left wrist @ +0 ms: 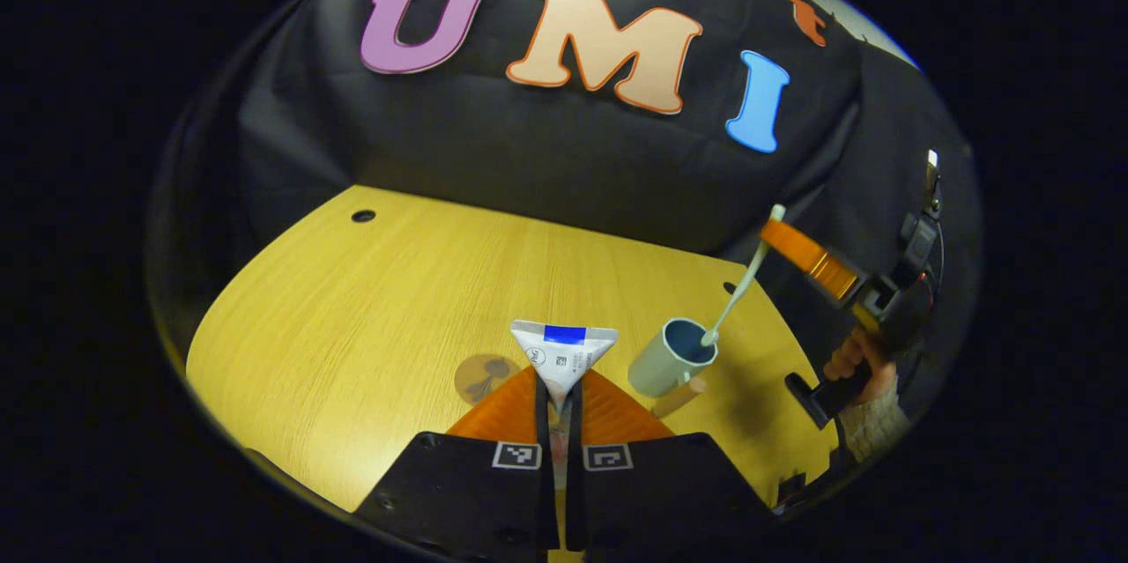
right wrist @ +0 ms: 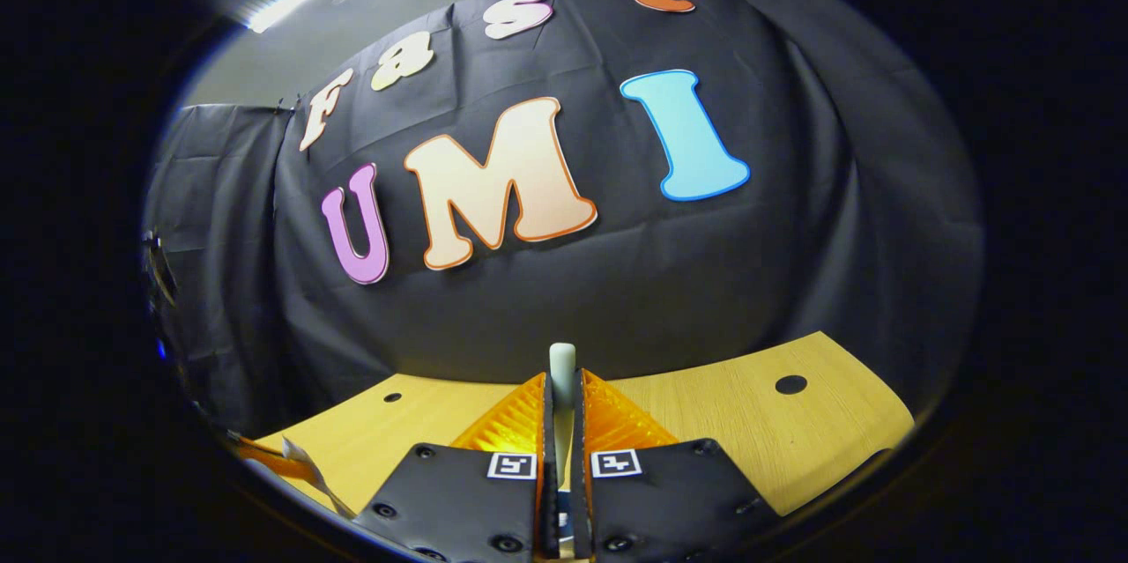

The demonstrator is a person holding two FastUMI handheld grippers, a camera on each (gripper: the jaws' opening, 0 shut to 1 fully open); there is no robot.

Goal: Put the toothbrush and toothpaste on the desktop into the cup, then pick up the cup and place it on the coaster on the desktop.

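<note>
While tilted, toothbrush (left wrist: 740,281) seemingly dips into cup (left wrist: 667,360).

Toothbrush (left wrist: 738,281) tilted, head in cup (left wrist: 670,358).

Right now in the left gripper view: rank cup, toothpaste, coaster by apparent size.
1-2. toothpaste and cup: look alike, and the toothpaste is nearer the camera, so unranked.
3. coaster, partly hidden behind the left tool.

Your left gripper (left wrist: 560,409) pinched the toothpaste (left wrist: 562,356) above the desk (left wrist: 370,325); your right gripper (left wrist: 768,239) dipped the toothbrush (left wrist: 738,285) into the cup (left wrist: 670,359).
</note>
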